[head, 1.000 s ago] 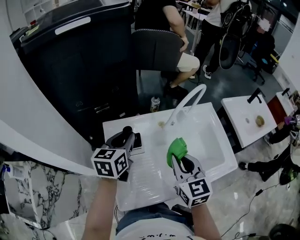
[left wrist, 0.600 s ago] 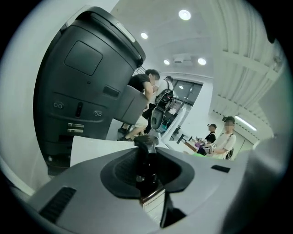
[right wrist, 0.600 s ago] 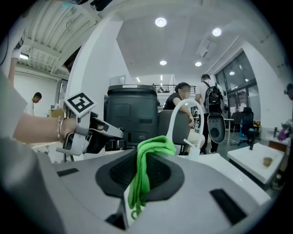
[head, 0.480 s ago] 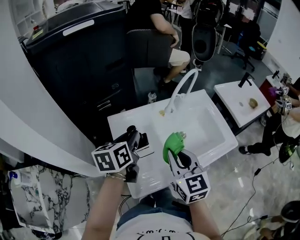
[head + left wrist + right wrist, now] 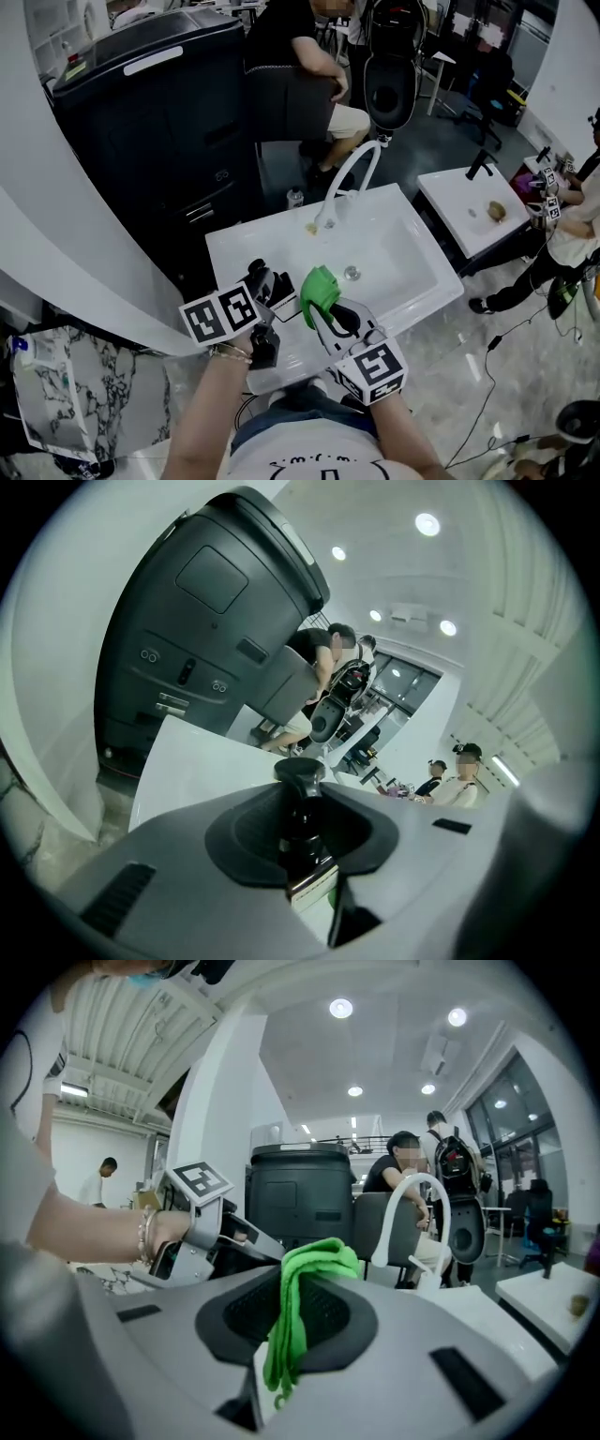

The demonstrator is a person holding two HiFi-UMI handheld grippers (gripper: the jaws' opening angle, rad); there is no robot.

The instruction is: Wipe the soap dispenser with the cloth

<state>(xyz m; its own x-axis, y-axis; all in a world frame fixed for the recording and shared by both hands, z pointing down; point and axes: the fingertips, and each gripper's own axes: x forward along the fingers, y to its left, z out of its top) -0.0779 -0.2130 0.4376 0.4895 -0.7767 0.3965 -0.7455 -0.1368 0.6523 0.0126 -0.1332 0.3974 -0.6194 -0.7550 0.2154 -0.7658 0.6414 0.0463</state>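
Closer together now at lower centre, forearms reaching up-frame — left gripper (image 5: 262,281) clamps the soap dispenser (image 5: 301,829), right gripper (image 5: 327,310) pinches the green cloth (image 5: 317,286) just beside it.

Head view looks steeply down; right gripper view, near-level, shares the faucet (image 5: 337,192) (image 5: 385,1232).

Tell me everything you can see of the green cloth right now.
Bright green cloth, soft-looking, folded into a thick bunch. The right gripper is shut on it: the bunched top sticks out past the jaws, loose folds hang between them. It is held above the white sink's front edge, close to the left gripper; whether it touches the soap dispenser there is unclear.
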